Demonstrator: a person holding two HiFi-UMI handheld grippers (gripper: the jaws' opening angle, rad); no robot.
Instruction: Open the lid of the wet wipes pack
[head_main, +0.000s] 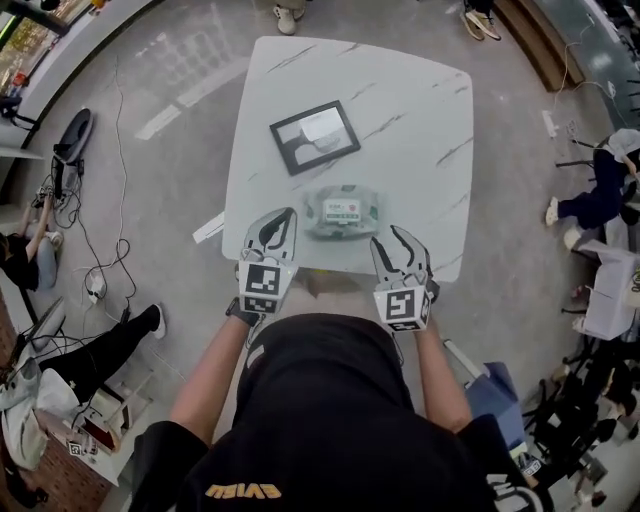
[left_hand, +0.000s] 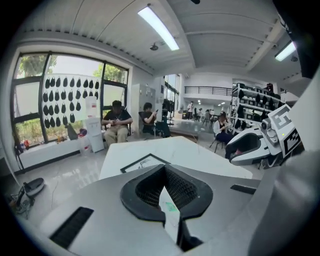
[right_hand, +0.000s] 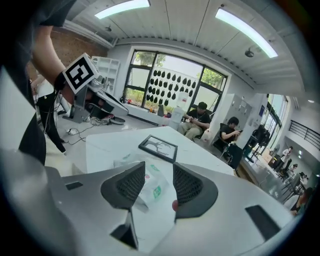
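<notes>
1. Head view: a white-and-green soft plastic wet wipes pack (head_main: 341, 211) lies near the white marble tabletop's (head_main: 400, 110) near edge.
2. Left gripper view: the left hand-held gripper (left_hand: 163, 170) has its jaws pressed together, empty.
3. Right gripper view: the right hand-held gripper (right_hand: 159, 172) has its jaws spread, with the pack beyond them, untouched.

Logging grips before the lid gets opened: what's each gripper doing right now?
Left gripper: closed, empty.
Right gripper: open, empty; the wipes pack lies ahead, not gripped.

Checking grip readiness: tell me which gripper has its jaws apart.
The right gripper: its jaws stand apart. The left gripper has jaws meeting at the tips.
</notes>
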